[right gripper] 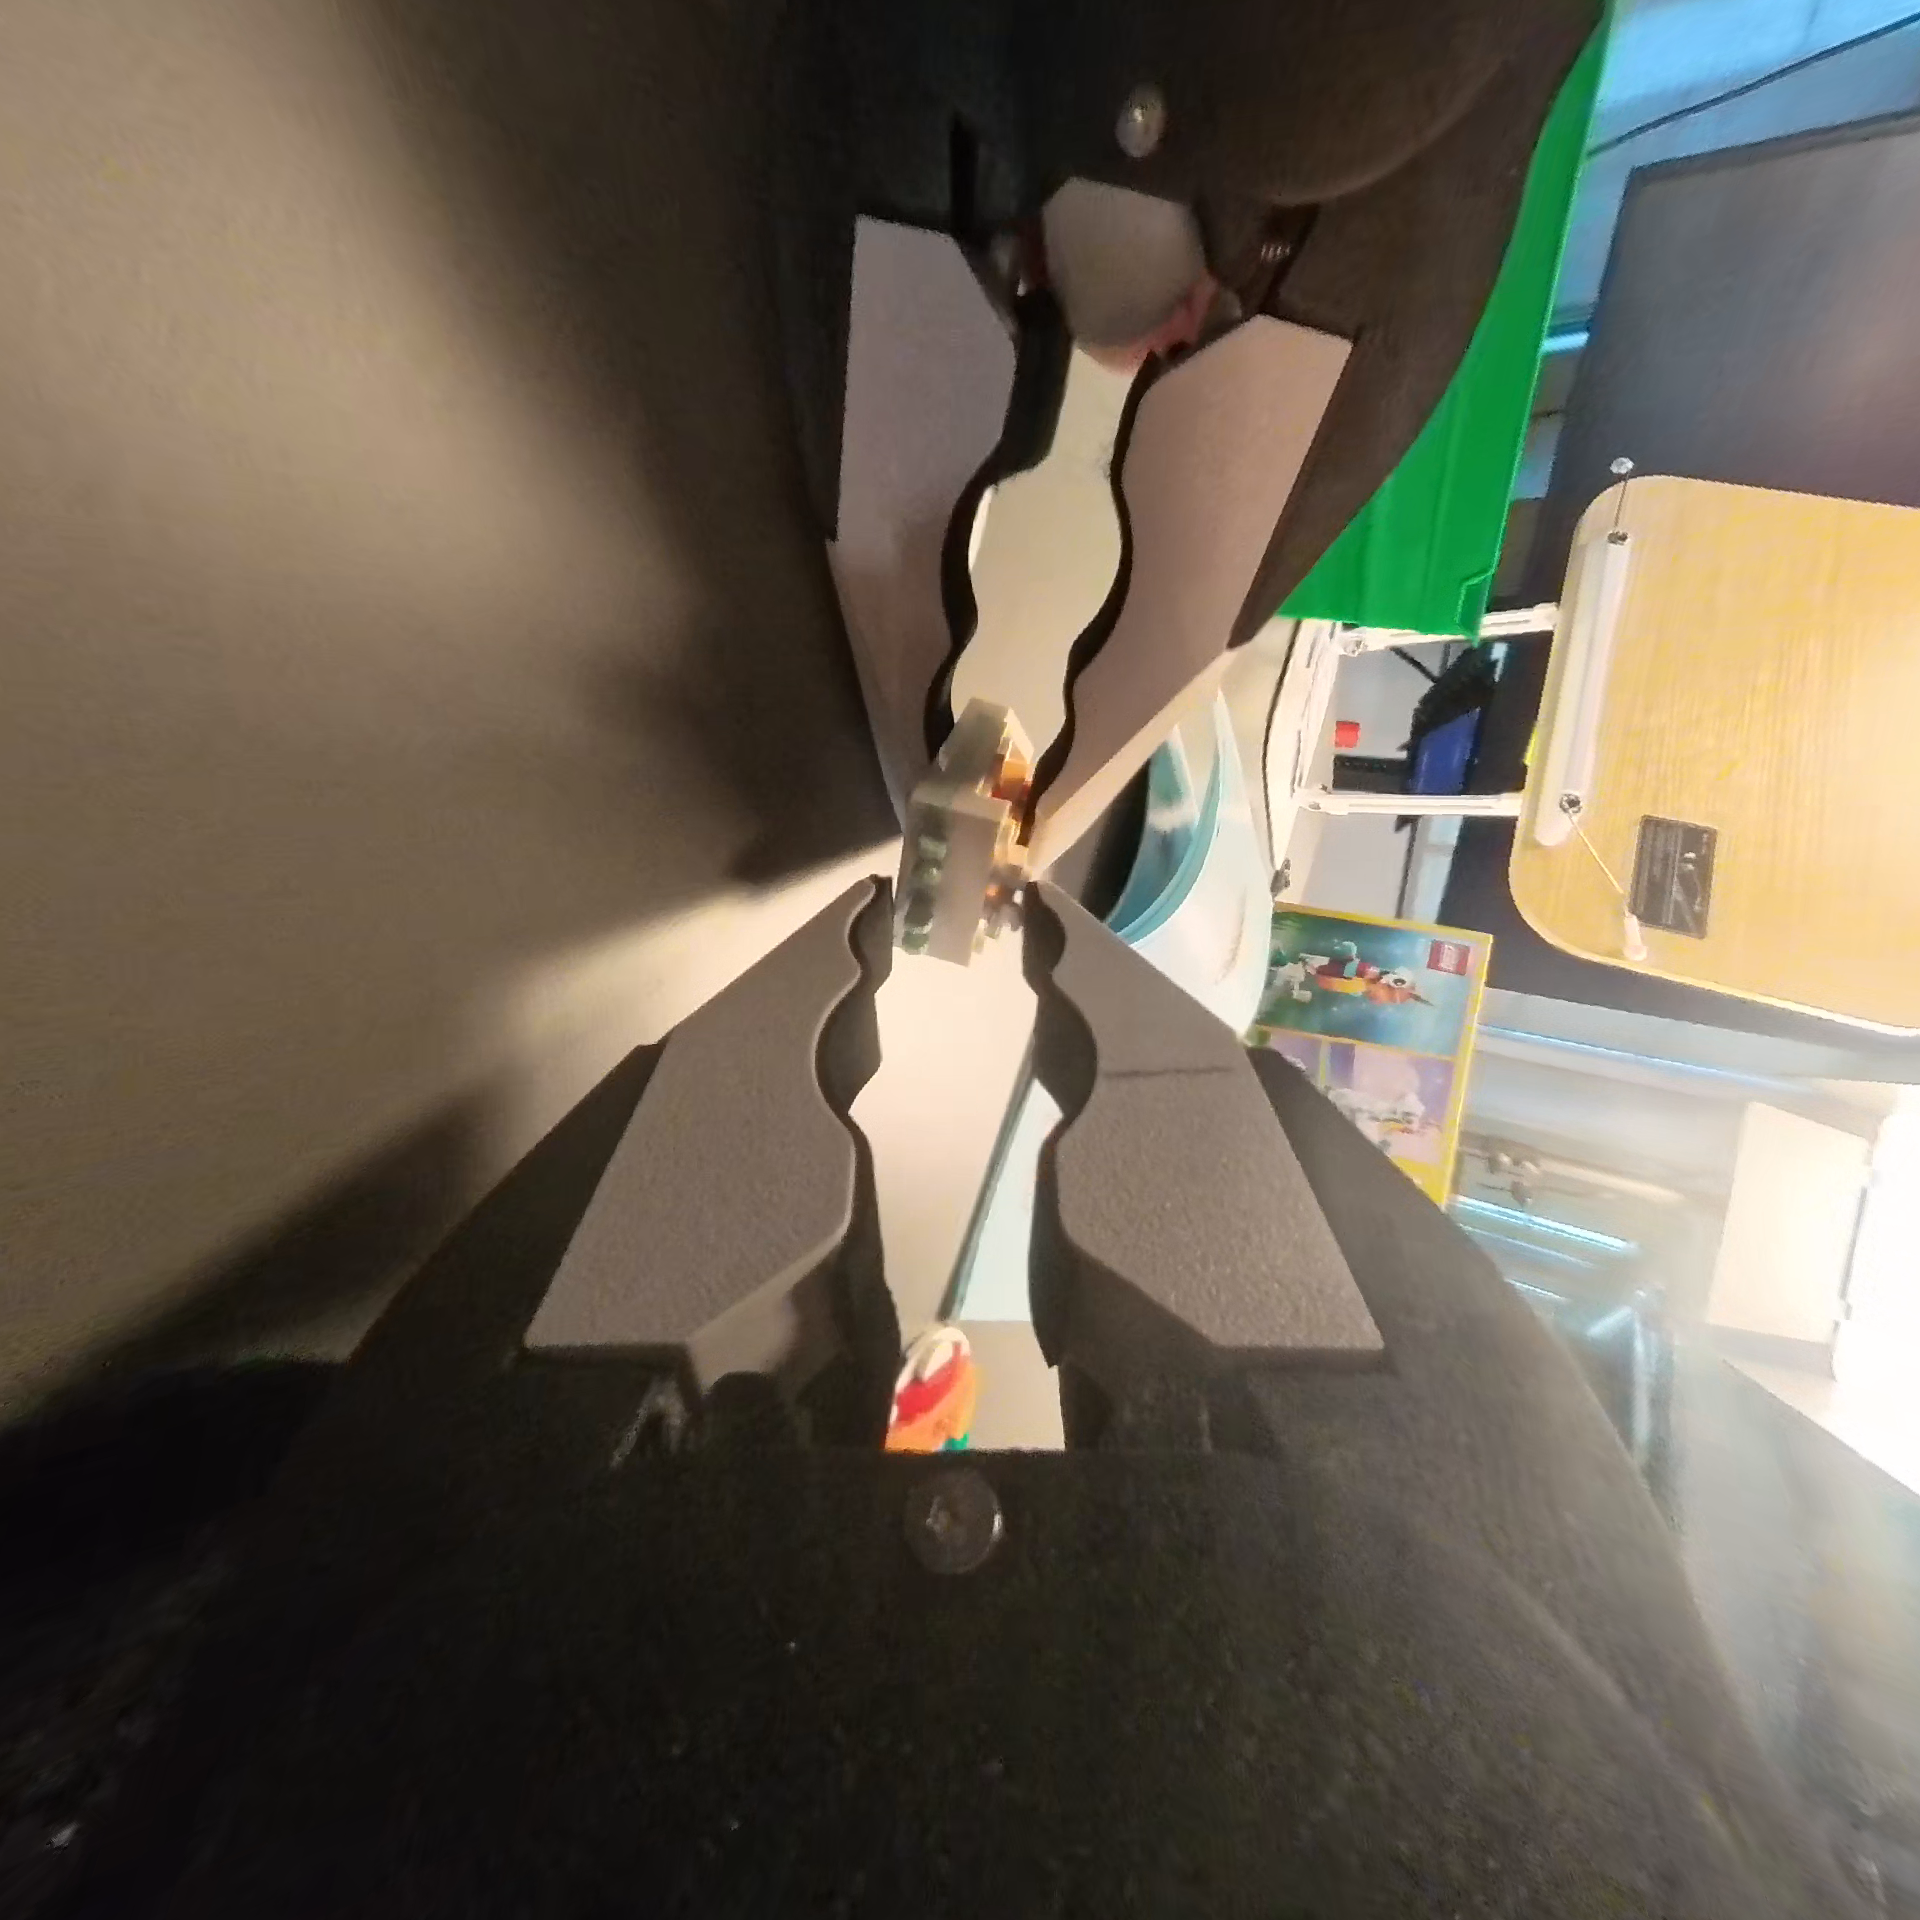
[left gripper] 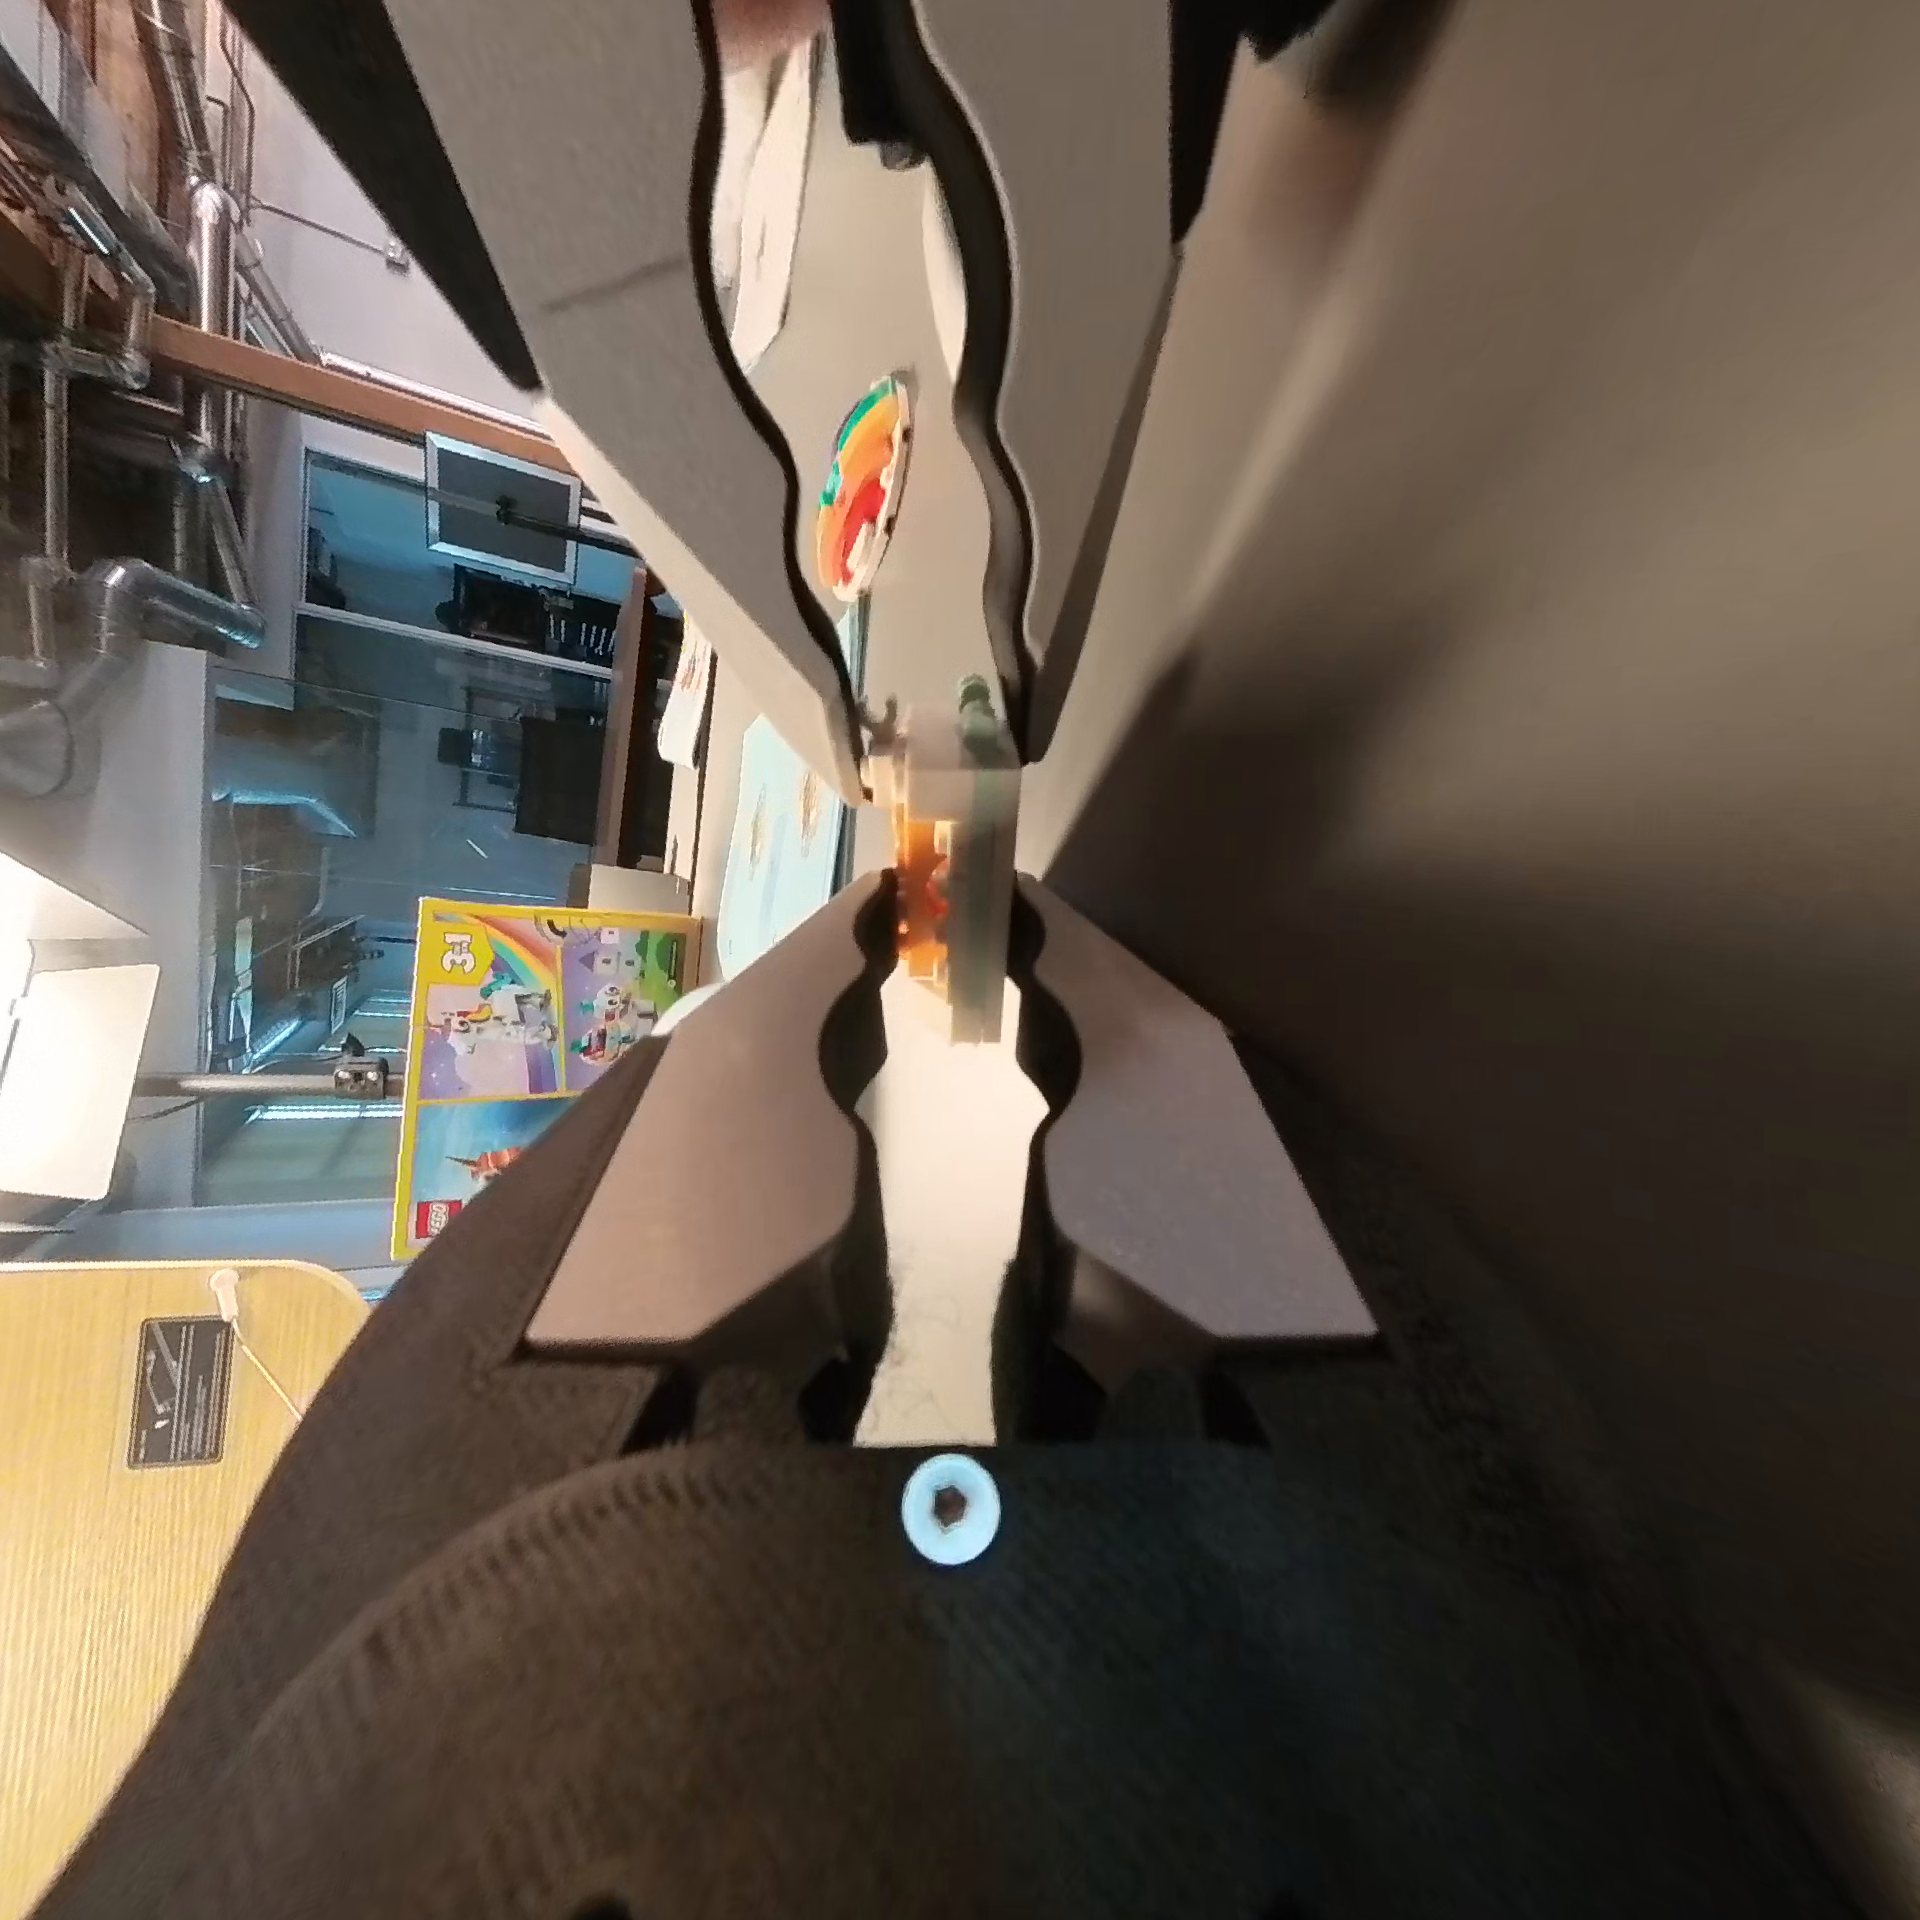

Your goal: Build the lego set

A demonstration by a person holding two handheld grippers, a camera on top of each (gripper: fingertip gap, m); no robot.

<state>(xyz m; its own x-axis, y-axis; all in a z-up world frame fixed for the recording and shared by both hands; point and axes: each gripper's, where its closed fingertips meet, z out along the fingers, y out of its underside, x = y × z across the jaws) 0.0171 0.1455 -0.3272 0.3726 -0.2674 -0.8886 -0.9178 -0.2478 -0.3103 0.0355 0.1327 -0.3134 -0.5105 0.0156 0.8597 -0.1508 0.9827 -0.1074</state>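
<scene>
Above the white worktop [left gripper: 940, 1195], the left gripper [left gripper: 951, 883] and right gripper [right gripper: 956, 894] both pinch one small grey-and-orange lego assembly [left gripper: 961, 894], tip to tip.

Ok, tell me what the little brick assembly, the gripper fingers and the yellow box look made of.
Brick assembly: moulded plastic, semi-gloss; crisp studs and a see-through orange piece suggest it.
Left gripper fingers: probably printed plastic, matte grey with a grainy face; the black body shows fine layer ridges. The right gripper looks the same.
Yellow box: likely glossy printed cardboard, with thin flat edges.
</scene>
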